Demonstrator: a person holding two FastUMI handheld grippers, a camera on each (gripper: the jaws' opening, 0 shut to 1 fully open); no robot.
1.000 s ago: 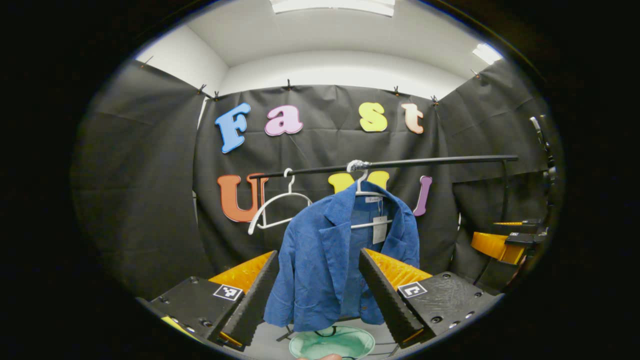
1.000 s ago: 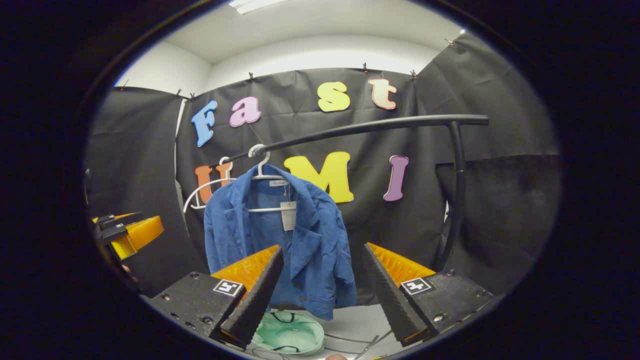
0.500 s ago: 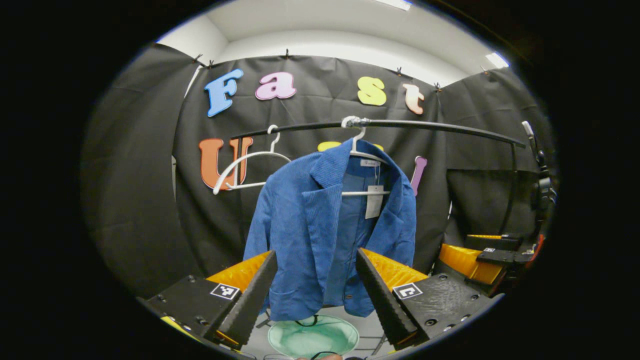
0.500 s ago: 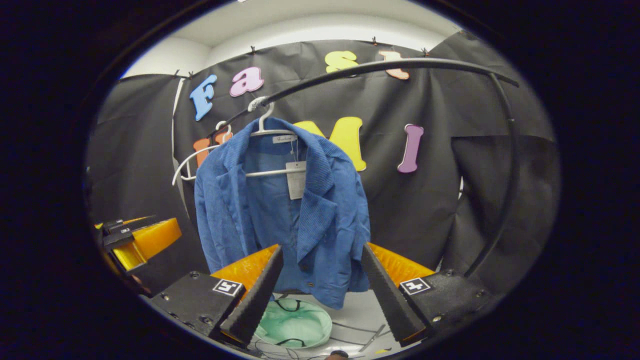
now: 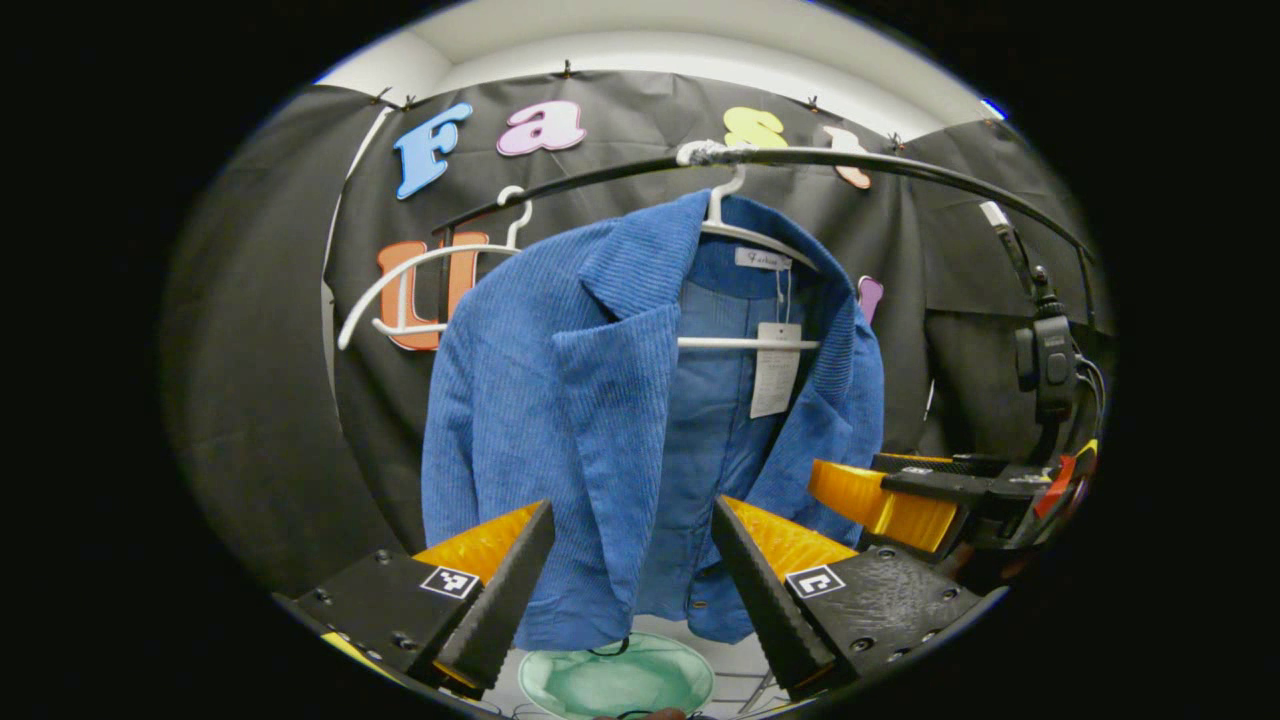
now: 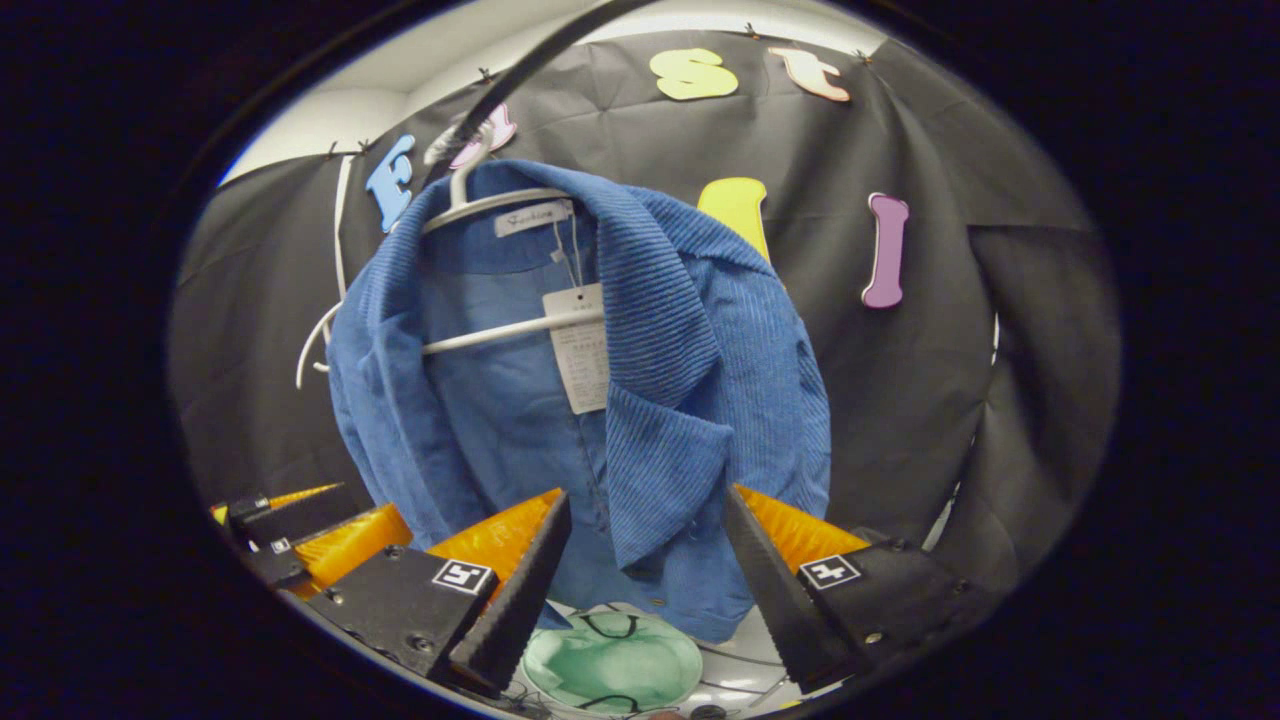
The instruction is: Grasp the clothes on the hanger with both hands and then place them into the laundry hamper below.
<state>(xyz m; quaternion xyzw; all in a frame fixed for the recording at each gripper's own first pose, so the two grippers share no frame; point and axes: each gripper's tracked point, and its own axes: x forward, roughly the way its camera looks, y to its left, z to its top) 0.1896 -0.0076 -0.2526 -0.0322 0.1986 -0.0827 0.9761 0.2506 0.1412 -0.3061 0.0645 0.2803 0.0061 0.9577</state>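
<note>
Left gripper (image 5: 625, 590) and right gripper (image 6: 640, 590) both gape wide, nothing between the fingers, each lined up on a front panel of the blue corduroy jacket (image 5: 600, 400). Jacket hangs on a white hanger (image 5: 745, 340) from the black rail (image 5: 900, 170), above the green hamper (image 6: 612, 662). Likely soft, floppy, light; pinch lapels or shoulders.

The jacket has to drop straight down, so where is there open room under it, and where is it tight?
Open room lies below the blue jacket hem, over the green hamper. The rail is bare right of the jacket's hanger. It is tight left of it, where an empty white hanger hangs, and in front, where the left claw and right claw gape.
</note>
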